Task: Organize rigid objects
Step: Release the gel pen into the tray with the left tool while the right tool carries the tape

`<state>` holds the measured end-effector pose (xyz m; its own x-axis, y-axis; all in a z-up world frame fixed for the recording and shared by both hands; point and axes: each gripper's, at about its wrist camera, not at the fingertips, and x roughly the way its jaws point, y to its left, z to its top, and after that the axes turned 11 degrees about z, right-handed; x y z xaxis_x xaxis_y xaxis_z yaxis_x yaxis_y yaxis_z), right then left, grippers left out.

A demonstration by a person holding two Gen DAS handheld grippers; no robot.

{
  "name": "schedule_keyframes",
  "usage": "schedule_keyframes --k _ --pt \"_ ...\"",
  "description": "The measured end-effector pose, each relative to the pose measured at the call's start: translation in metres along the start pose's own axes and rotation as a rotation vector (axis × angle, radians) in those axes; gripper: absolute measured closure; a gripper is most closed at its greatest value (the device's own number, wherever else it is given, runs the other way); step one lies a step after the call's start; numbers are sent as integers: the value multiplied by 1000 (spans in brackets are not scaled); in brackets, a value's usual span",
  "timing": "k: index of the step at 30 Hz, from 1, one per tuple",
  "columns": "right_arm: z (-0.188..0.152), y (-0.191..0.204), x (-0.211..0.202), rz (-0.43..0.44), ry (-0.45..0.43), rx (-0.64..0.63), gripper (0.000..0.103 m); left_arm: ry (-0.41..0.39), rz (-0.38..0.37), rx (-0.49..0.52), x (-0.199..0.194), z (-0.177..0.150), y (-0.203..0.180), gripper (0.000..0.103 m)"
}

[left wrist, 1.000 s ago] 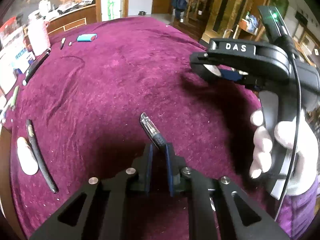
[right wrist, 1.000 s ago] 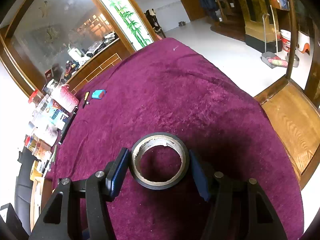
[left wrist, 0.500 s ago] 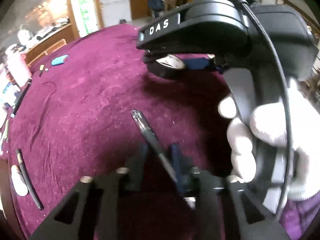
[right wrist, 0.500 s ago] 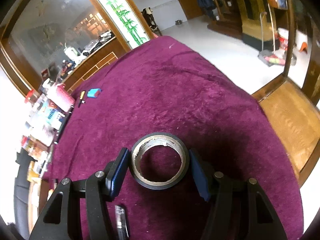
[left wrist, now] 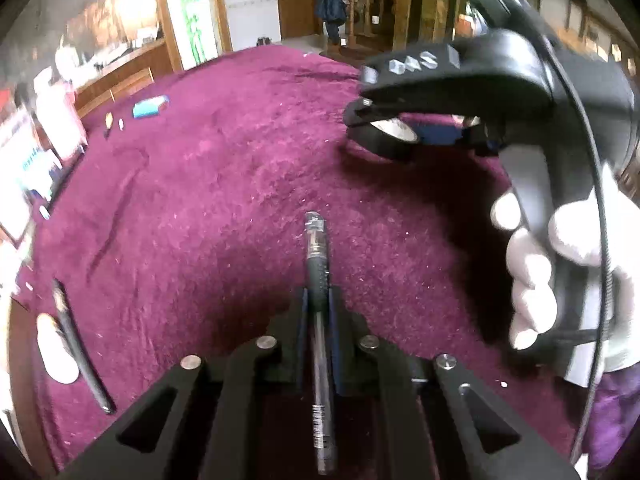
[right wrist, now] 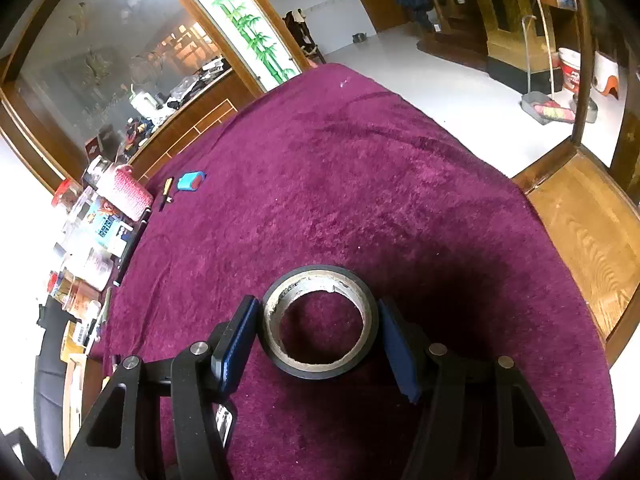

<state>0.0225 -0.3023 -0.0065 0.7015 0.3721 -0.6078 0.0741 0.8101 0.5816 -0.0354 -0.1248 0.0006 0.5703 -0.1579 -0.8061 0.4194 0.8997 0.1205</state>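
Note:
My left gripper [left wrist: 318, 300] is shut on a black pen with a clear tip [left wrist: 316, 248], which points forward along the fingers above the purple cloth. My right gripper [right wrist: 320, 328] is shut on a black roll of tape [right wrist: 320, 322] and holds it flat between the blue pads, over the cloth. In the left wrist view the right gripper [left wrist: 404, 136] with the tape roll [left wrist: 384, 140] is at the upper right, held by a white-gloved hand [left wrist: 536, 280].
The table is covered by a purple cloth [right wrist: 340, 184]. A blue object [right wrist: 190, 181] lies at the far left of it, with boxes and jars [right wrist: 100, 224] along the left edge. A black pen [left wrist: 78, 344] and a white object [left wrist: 54, 354] lie near left. A wooden bench [right wrist: 584, 236] stands on the right.
The pen has turned in my left gripper from slanted to pointing straight ahead. The right gripper has moved away to the upper right in the left wrist view, still holding the tape.

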Motion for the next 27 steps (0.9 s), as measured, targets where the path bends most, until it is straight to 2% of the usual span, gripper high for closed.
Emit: schedule_keyframes --k 3,8,11,15,20,23,27 --pt "0 -2 2 2 5 8 39 4 -71 -92 -7 -7 23 94" --pt "0 -3 2 12 -2 5 39 -52 -123 -201 -45 -27 55 94" --pt "-1 -2 3 10 -2 0 39 -107 -131 -258 -79 -42 79 94" --pt "-2 -3 4 16 -15 0 39 -154 -122 -376 -124 -77 130 94" --pt "-5 6 3 19 -33 -35 39 -182 -6 -522 -161 -133 205 94" --pt "-11 29 -2 -11 -47 -105 39 -177 80 -628 -181 -170 257 94" --pt "-32 71 -10 69 -3 -146 39 -156 175 -708 -188 -205 302 93"
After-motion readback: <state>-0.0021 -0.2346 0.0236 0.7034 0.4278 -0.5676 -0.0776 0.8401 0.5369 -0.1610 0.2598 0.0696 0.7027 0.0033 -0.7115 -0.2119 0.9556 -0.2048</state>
